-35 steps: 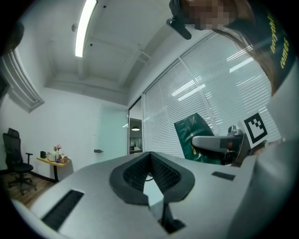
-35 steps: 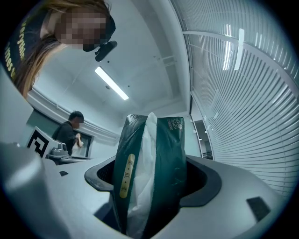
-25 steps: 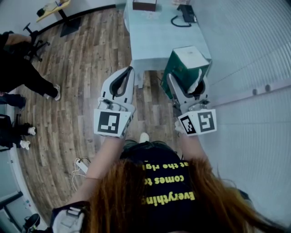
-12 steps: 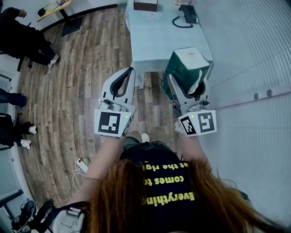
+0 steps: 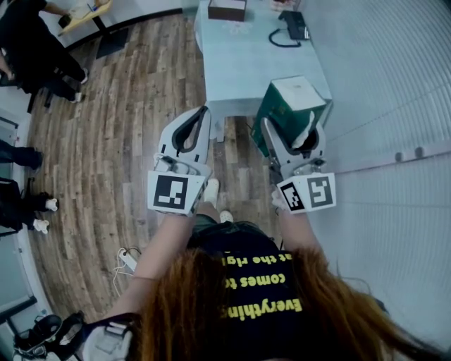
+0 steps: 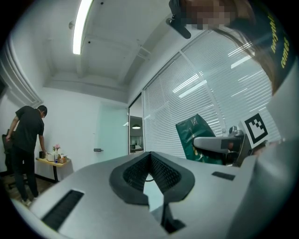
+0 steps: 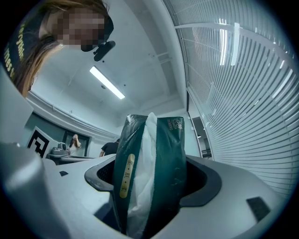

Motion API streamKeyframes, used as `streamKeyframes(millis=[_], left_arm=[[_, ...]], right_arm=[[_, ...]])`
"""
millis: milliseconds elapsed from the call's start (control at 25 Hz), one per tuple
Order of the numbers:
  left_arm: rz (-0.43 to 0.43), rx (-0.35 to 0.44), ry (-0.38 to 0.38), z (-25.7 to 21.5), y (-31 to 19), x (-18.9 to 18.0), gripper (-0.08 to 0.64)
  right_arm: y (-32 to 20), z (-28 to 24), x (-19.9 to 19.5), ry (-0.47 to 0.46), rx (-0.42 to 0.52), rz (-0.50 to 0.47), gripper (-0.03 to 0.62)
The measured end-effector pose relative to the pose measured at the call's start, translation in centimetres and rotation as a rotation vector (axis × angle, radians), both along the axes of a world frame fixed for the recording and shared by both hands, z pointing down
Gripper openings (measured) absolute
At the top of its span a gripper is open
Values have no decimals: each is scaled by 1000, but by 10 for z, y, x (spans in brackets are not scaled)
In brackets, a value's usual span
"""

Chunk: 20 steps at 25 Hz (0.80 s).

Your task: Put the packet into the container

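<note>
A dark green packet (image 5: 291,107) with white tissue showing at its opening stands upright between the jaws of my right gripper (image 5: 294,135). In the right gripper view the packet (image 7: 166,158) fills the gap and the right gripper (image 7: 150,173) is shut on it. My left gripper (image 5: 189,128) is held level beside it, to the left. Its pads meet at the tips and hold nothing, as the left gripper view shows for the left gripper (image 6: 150,157). A brown box (image 5: 227,8) sits at the far end of the pale table (image 5: 246,67) ahead.
A black telephone (image 5: 291,25) with its cord lies on the table's far right. White blinds run along the right side. Wooden floor lies to the left, where people in dark clothes (image 5: 39,42) stand near a small yellow desk (image 5: 86,10). A power strip (image 5: 127,257) lies on the floor.
Both grippers stay almost where they were, the packet still held. The table has slid slightly nearer in view, a foot has stepped forward, and the people at the left have shifted.
</note>
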<state>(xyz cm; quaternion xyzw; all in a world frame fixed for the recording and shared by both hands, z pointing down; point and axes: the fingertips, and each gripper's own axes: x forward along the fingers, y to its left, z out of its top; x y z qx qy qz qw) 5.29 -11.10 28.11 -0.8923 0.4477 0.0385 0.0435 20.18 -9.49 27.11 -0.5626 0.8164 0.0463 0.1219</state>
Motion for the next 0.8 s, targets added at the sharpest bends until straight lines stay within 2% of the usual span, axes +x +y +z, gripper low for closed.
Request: streamKeyframes(millis=[320, 560, 800], left_arm=[[13, 25, 6, 6, -10, 6, 2], [18, 5, 1, 3, -74, 3, 2], [26, 1, -8, 1, -112, -4, 2]], right_arm=[[-8, 7, 4, 12, 16, 8, 379], [-72, -2, -3, 23, 9, 1, 379], [-111, -10, -12, 31, 21, 0, 379]])
